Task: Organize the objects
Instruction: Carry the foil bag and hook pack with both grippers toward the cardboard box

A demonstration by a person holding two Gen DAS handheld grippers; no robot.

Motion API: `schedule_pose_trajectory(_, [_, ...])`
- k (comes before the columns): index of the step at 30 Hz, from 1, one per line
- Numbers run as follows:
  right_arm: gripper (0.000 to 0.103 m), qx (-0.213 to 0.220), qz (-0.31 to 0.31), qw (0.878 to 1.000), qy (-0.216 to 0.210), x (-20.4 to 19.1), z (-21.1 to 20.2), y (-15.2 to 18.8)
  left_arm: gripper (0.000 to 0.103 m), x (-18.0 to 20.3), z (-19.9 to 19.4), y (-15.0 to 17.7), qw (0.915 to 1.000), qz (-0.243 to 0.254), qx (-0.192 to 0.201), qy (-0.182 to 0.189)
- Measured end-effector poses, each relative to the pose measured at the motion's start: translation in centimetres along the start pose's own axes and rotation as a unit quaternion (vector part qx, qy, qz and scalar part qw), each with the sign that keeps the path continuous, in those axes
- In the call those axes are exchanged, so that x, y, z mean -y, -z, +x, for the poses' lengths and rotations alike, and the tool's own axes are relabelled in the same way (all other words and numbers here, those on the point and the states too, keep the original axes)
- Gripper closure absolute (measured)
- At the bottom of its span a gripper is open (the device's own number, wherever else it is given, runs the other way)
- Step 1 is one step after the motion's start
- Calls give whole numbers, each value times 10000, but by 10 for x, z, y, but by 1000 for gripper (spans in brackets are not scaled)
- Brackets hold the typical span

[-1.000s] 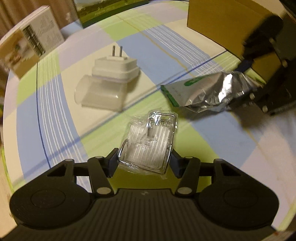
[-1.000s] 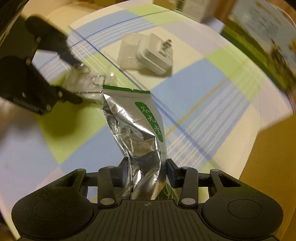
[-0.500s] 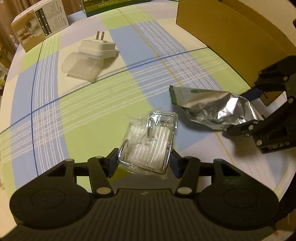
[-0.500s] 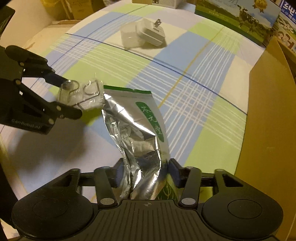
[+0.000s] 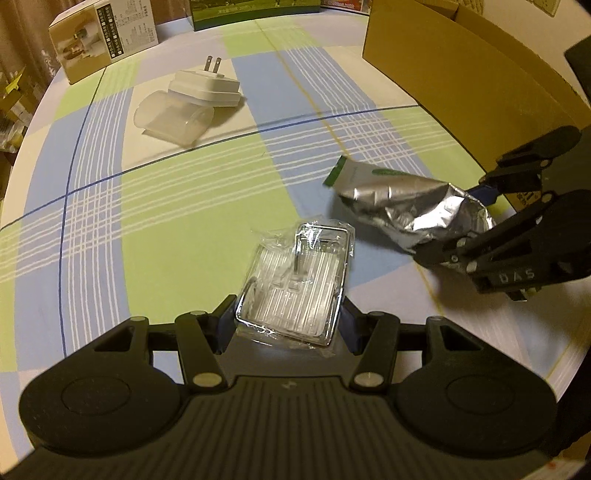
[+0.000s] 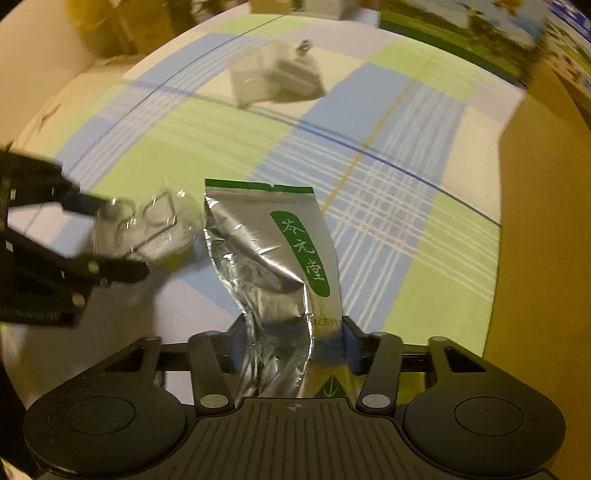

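Between the fingers of the left gripper (image 5: 291,317) a small clear packet (image 5: 295,284) with a shiny wire frame inside is clamped and carried clear of the checked tablecloth (image 5: 177,206). Just to the right of it, a crumpled silver foil pouch (image 6: 273,266) with a green label is pinched at its lower end by the right gripper (image 6: 291,347), its sealed top pointing forward and away. Both packets are lifted, and the two are held near each other without clearly touching.

Ahead of the left gripper and to its left, a white plug adapter (image 5: 205,86) is seen lying on the cloth, resting against a clear plastic cover (image 5: 171,120); neither has been picked up. To the right of both grippers a tall cardboard box (image 5: 461,74) stands open, and it is judged to be the likely place for the items, though its inside is not shown. Further off, a printed carton (image 5: 105,35) is set at the far edge.

By this reading, the task is at an early or middle stage: two things are in hand but not yet put away, and the adapter and cover are left to be dealt with.
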State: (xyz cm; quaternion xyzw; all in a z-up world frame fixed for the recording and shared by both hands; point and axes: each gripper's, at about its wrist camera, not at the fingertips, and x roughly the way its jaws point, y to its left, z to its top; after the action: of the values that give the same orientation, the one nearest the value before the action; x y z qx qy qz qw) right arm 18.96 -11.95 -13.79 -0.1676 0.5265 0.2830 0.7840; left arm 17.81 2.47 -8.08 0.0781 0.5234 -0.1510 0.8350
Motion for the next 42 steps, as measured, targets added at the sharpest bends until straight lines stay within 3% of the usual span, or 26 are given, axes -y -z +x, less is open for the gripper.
schedule_pose_trajectory(14, [61,656,869,9940,134,-7,-79,16,52,18,-52,0,9979,-542,354,-58])
schedule_pose_trajectory(24, [61,1047,1099,9877,366,-2,-133,36,52,45,-91,4,9937,-895,680,2])
schedule_pose_trajectory(42, [61,1523,1565,9708,995,59,-214,76,52,128,-119,-35,9897,-758,1099,523])
